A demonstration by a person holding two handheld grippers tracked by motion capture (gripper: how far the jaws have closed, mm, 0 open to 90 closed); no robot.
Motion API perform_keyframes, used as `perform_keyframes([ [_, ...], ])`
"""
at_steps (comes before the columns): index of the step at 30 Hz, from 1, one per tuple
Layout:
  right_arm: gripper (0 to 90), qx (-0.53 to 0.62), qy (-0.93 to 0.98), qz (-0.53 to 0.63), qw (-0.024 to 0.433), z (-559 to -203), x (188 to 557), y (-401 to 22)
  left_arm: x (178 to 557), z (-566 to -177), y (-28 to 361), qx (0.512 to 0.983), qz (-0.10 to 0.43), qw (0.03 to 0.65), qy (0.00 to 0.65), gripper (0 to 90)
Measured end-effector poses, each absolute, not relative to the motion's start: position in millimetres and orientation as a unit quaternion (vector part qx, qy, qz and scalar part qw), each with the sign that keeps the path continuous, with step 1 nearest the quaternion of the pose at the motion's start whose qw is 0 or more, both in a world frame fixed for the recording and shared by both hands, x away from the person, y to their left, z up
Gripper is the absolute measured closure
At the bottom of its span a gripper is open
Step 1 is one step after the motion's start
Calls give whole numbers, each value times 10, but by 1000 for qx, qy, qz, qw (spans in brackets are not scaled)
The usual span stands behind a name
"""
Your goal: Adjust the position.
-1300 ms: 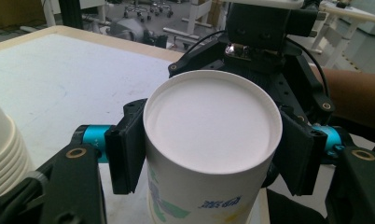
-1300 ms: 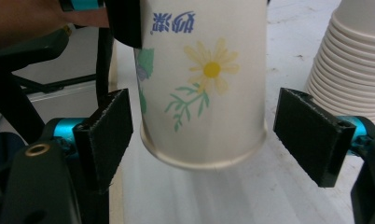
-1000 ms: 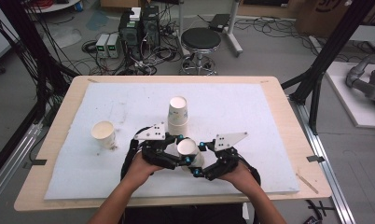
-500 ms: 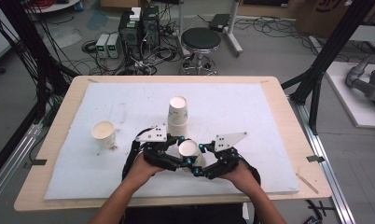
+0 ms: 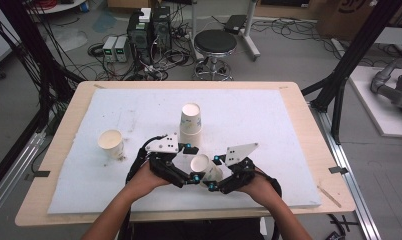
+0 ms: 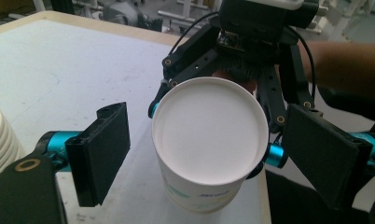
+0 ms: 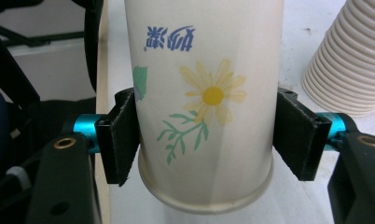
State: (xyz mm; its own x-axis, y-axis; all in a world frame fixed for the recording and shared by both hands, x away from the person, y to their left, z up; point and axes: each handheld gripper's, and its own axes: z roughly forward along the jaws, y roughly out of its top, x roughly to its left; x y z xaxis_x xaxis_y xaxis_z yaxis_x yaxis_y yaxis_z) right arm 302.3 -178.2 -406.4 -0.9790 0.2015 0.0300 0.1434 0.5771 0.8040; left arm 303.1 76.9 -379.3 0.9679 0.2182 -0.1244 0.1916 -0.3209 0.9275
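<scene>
Cup (image 7: 206, 100) with a printed flower sits clamped between our right gripper's (image 5: 215, 178) pads near the table's (image 5: 64, 200) front edge, while our left gripper's (image 6: 213, 158) jaws stand apart, flanking it untouched.

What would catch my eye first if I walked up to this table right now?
Probably the paper cup near the table's front edge, clamped by the right gripper while the left gripper stands open around it. Its printed yellow daisy shows up close in the right gripper view. A stack of cups stands behind, and a single cup sits off to the left.
</scene>
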Motion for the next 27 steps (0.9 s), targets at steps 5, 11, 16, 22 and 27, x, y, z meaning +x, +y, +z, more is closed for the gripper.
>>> perform_keyframes([
  [5,306,81,905,415,49,-3976,3026,-1729,3039,-3768,772,826,12,552,118,158],
  [11,305,55,923,376,67,-3854,3028,-1636,3039,-3745,758,837,15,536,108,160],
  [16,306,39,937,339,79,-3799,3014,-1562,3048,-3744,766,847,17,522,103,168],
  [22,306,24,946,311,84,-3756,3004,-1491,3049,-3755,755,857,13,506,95,186],
  [27,306,14,954,287,87,-3733,2994,-1436,3046,-3776,729,863,5,497,91,230],
])
